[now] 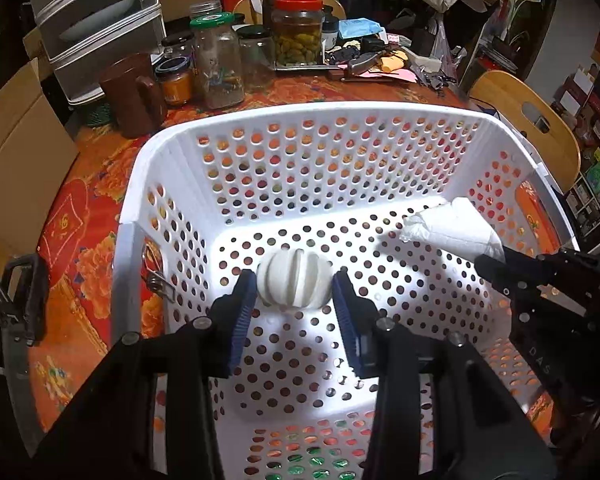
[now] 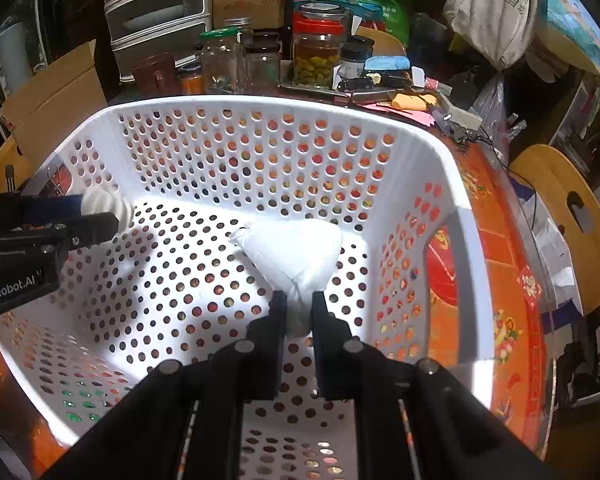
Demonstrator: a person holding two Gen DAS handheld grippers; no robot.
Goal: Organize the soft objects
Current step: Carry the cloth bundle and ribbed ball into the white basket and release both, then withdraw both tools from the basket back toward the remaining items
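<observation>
I had both soft things inside the white basket [image 1: 140, 184], neither released. My left claw [image 1: 294, 286] gripped the ribbed white ball [image 1: 294, 280] near center; my right claw [image 2: 299, 308], nearly closed, pinched the white pouch [image 2: 296, 252] toward three o'clock. Letting go remained.

A cluttered home dining table [image 1: 100, 216]: pickle jars [image 1: 298, 32], a mug [image 1: 130, 94], wooden chairs [image 2: 560, 216], cardboard boxes [image 1: 16, 168].
</observation>
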